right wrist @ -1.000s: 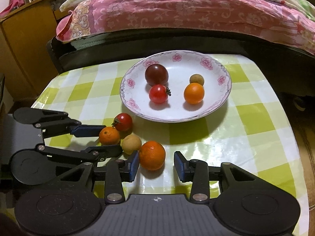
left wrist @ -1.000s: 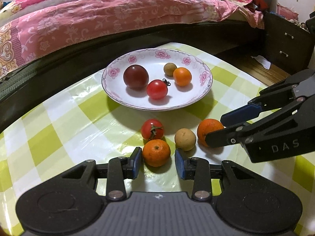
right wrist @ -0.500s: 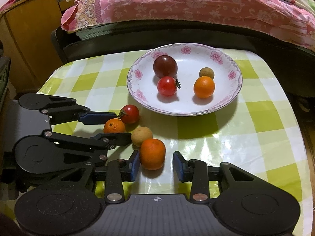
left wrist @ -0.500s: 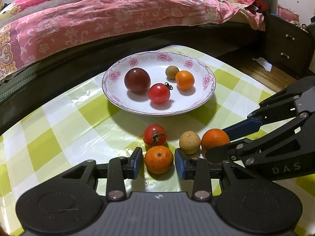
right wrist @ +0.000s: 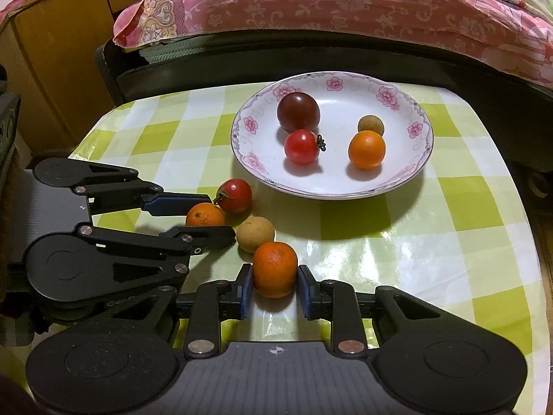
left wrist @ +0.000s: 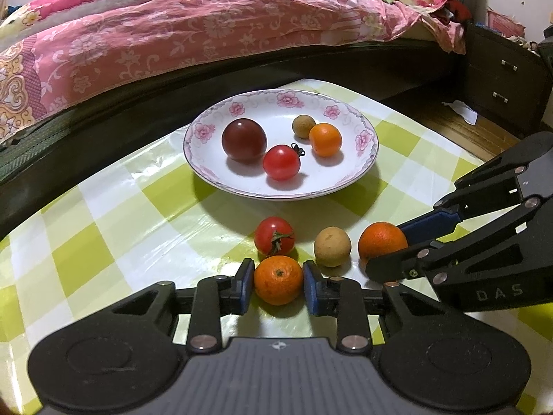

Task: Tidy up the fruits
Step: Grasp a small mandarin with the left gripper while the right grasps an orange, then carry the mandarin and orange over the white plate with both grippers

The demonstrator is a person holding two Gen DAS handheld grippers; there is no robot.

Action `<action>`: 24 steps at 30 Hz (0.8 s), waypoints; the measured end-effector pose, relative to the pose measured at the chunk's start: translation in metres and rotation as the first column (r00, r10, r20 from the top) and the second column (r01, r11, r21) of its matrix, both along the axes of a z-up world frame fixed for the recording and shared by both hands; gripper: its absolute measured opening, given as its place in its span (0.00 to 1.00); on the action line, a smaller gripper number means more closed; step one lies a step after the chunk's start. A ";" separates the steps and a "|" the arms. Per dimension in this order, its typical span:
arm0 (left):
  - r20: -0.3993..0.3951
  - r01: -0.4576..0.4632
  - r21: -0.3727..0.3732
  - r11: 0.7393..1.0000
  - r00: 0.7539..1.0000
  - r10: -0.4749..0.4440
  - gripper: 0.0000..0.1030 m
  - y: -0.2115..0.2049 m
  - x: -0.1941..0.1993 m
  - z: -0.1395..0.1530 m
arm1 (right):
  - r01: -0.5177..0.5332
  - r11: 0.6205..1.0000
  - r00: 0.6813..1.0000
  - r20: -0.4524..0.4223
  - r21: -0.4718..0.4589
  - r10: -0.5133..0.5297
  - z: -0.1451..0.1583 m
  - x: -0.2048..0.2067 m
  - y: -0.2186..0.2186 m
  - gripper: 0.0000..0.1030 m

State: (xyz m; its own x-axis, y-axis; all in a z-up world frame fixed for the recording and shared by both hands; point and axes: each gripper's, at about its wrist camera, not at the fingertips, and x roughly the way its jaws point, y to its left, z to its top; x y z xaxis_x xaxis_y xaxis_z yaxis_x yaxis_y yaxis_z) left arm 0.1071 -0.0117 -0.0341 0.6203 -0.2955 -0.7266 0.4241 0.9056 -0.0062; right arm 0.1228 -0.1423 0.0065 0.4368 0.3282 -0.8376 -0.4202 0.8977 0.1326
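Orange fruit clamped in both grippers.
Your left gripper (left wrist: 278, 280) pinches one orange (left wrist: 278, 279), right gripper (right wrist: 274, 285) another (right wrist: 274, 269); plate (left wrist: 359, 173) lies straight ahead, upper centre.

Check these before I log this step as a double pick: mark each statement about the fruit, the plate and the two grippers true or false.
1. The left gripper is shut on an orange. True.
2. The right gripper is open and holds nothing. False: it is shut on another orange.
3. The plate holds four fruits. True.
4. The loose red tomato lies inside the plate. False: it lies on the checked tablecloth, in front of the plate.
5. A tan round fruit lies on the cloth between the two gripped oranges. True.
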 end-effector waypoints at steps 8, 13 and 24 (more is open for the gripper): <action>-0.013 -0.008 0.008 1.000 1.000 0.008 0.36 0.005 -0.009 0.003 | 0.025 1.000 1.000 0.001 -0.013 -0.025 0.000 -0.001 -0.005 0.21; -0.018 -0.008 0.015 1.000 1.000 0.008 0.36 0.005 -0.010 0.000 | 0.018 1.000 1.000 0.007 -0.017 -0.018 0.000 -0.002 -0.005 0.22; 0.008 0.001 0.037 0.999 1.000 -0.001 0.37 0.003 -0.015 -0.001 | 0.023 1.000 1.000 0.005 -0.009 -0.023 -0.002 -0.002 -0.006 0.22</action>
